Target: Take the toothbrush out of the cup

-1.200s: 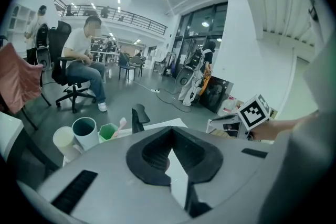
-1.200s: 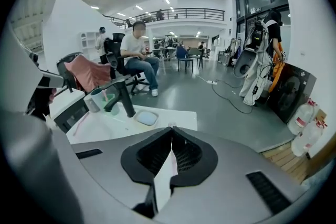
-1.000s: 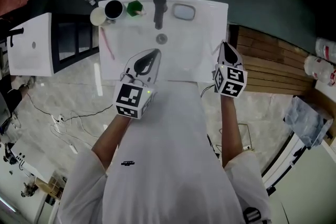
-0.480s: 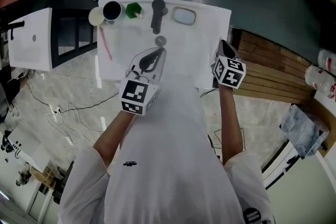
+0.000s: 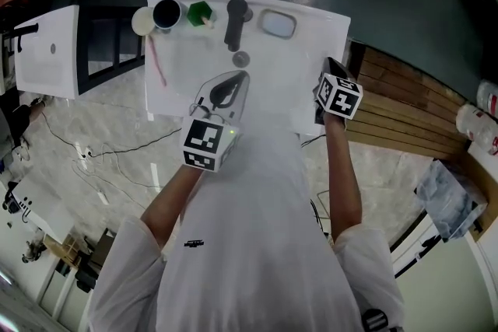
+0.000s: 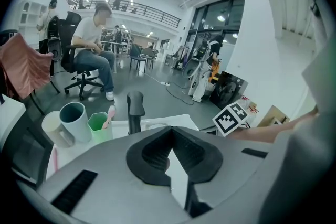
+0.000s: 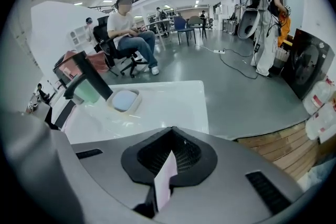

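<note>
Over the sink (image 5: 292,82), head view: the green cup (image 5: 198,12) is sitting on the back rim left of the tap (image 5: 235,21), the toothbrush (image 5: 208,22) standing in it. The left gripper (image 5: 236,78), jaws together and empty, is pointing up the basin, cup ahead and leftward. The right gripper (image 5: 330,64), closed on nothing, is hanging at the right edge, farther off. Left gripper view: toothbrush (image 6: 109,114) is leaning rightward, pink end up. Right gripper view: tap (image 7: 86,78) is half hiding the cup. Since a second ago the right gripper has sunk.

No legible text anywhere — shirt print (image 5: 192,243) too small, too blurred.
</note>
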Demonstrator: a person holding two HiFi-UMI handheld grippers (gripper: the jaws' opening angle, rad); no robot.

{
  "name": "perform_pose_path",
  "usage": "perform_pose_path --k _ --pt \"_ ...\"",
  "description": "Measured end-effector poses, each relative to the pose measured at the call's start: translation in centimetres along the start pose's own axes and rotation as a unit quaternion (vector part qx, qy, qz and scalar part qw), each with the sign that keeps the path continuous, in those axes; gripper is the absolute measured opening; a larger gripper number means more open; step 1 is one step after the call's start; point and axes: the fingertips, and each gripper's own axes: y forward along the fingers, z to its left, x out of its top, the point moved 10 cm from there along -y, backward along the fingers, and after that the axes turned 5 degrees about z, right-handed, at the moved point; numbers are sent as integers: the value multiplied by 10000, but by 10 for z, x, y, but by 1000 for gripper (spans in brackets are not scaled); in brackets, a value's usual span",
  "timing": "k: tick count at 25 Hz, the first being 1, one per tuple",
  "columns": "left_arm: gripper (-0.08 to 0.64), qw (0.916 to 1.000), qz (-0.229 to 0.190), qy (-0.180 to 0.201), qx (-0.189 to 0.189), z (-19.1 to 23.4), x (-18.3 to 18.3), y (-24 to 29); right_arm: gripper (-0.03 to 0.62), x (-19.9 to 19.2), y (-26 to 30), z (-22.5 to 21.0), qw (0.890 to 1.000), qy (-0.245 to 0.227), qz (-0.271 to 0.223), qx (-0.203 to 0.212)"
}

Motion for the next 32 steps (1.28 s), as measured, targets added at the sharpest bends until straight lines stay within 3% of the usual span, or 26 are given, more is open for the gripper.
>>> perform_pose_path --k 13,19,27,32 --pt "3 9999 -59 88 -128 6 8 -1 -2 3 -23 10 9998 19 -201 -90" --pt "3 9994 -158 202 -225 16 5 -16 -2 6 -54 34 9967 -46 -722 -378" --pt "3 9982 -337 306 -381 36 0 -50 -2 -1 -111 76 9848 268 -1530 -779" --pt "3 9977 -377 377 -419 52 -11 -73 -2 -9 -141 108 9777 548 -1912 -670"
